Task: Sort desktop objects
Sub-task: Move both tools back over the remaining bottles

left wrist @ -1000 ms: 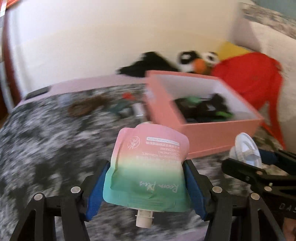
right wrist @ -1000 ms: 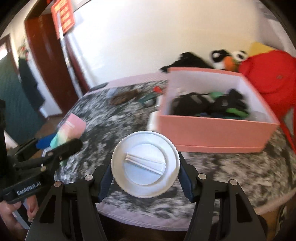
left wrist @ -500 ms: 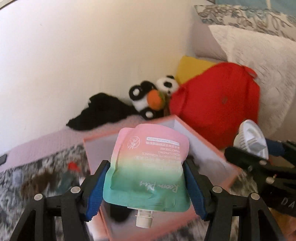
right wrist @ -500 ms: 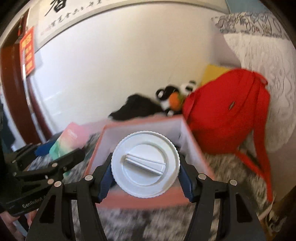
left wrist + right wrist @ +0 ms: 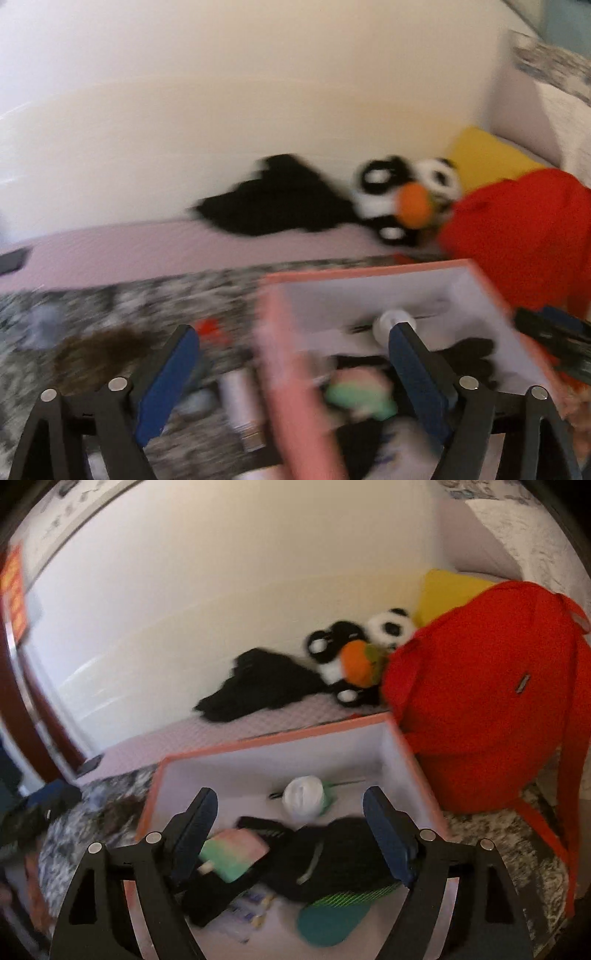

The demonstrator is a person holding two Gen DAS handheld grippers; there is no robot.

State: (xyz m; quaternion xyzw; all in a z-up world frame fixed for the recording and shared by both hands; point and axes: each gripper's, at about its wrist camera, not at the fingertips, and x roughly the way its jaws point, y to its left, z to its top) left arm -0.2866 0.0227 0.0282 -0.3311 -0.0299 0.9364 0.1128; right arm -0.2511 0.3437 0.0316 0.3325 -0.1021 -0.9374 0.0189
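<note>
Pink box holds your pastel pouch near its left wall and white cap toward the back; your left gripper and right gripper gape, empty.

Black gripper frames, blue fingers, silver screws

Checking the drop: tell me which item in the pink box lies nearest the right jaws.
The pink-green pouch, beside the right gripper's left jaw; the white lid sits farther back.
</note>
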